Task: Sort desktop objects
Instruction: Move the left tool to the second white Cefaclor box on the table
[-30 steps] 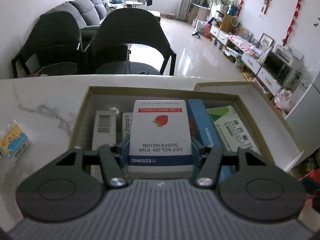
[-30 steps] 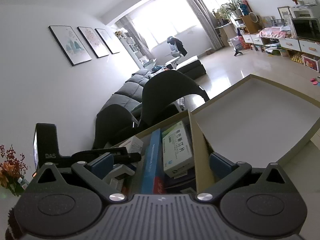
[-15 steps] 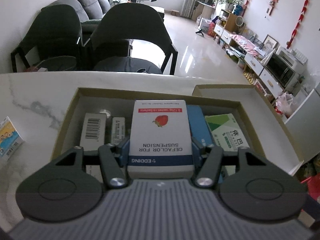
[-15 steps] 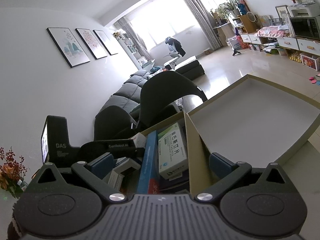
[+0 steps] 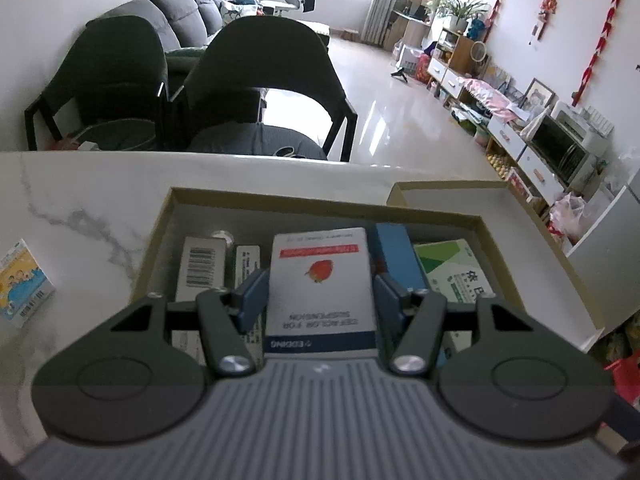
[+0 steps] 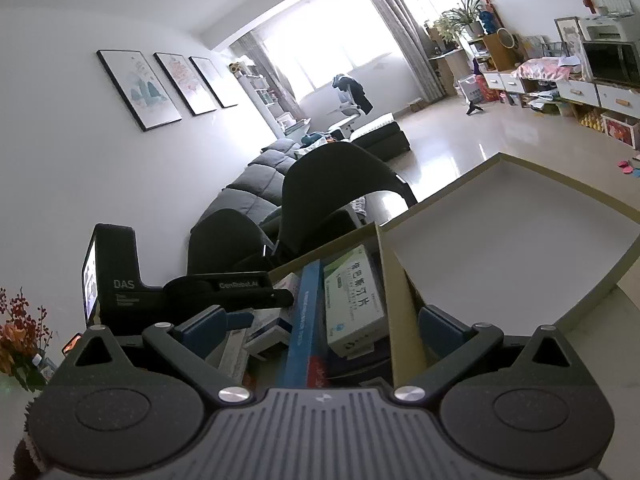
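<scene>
Left gripper has the white medicine box clamped, blue fingers pressing both long sides, hovering over the cardboard box on the counter. Best move, I'd say: lower it flat into the gap btwn the barcode carton and the blue carton, release only once it's seated. Right gripper fingers stand wide, straddling the box's wall, gripping nothing. One small cartoon carton left out on the counter.
</scene>
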